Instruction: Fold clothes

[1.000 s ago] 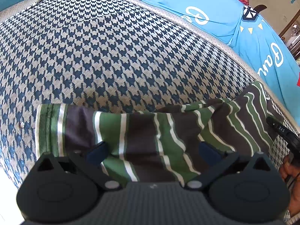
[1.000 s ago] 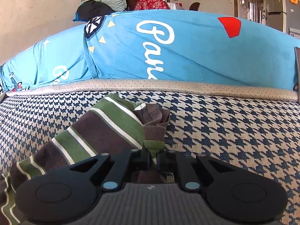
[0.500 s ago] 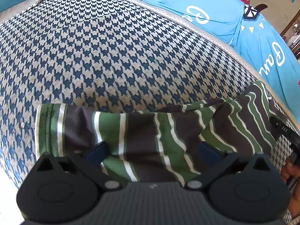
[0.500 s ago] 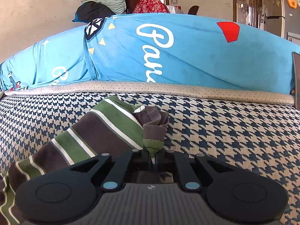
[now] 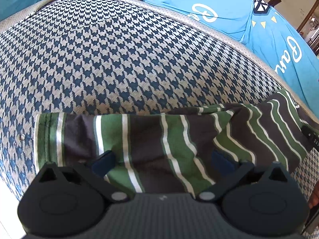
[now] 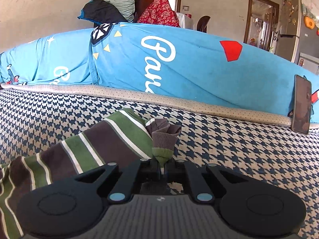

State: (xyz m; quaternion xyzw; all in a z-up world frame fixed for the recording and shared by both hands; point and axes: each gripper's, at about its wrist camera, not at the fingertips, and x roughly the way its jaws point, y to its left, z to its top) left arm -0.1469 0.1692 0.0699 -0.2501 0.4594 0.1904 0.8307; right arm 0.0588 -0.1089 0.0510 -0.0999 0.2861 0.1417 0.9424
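Observation:
A green, brown and white striped garment lies across the houndstooth cushion, folded into a long band. My left gripper is open, its blue-padded fingers spread over the garment's near edge. My right gripper is shut on the garment's ribbed collar end, lifted slightly off the cushion. The rest of the garment trails down to the left in the right wrist view. The right gripper's body shows at the far right edge of the left wrist view.
A blue printed cover drapes the sofa back behind a beige dotted edge band. A phone leans upright against it at the right. Pillows and red cloth are piled beyond. The cushion's front edge drops off at lower left.
My right gripper has pulled back and up a little with the collar end, stretching it. My left gripper has barely moved and stays open over the garment.

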